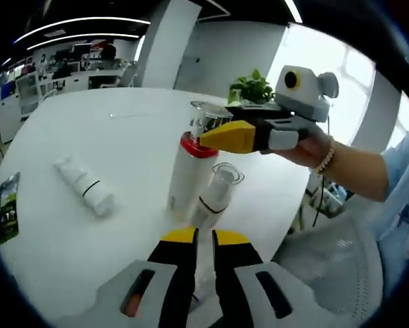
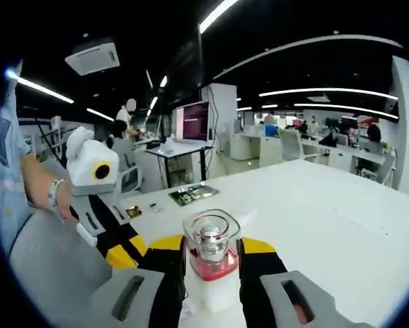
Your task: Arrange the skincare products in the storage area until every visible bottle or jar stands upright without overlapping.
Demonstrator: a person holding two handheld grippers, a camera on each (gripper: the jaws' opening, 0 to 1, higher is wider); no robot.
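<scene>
Left gripper view, left to right: white tube (image 1: 85, 186) lying flat on table (image 1: 68, 130); left gripper (image 1: 204, 237) pinching leaning clear-capped bottle (image 1: 216, 193); right gripper (image 1: 226, 130) clamping upright red-collared bottle (image 1: 191, 171). Risk: nudging neighbours, toppling both.

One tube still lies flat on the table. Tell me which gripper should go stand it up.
Left, probably. The right gripper is shut on the red-collared bottle; the left gripper looks nearly closed over the tilted bottle, nearer the lying tube.
</scene>
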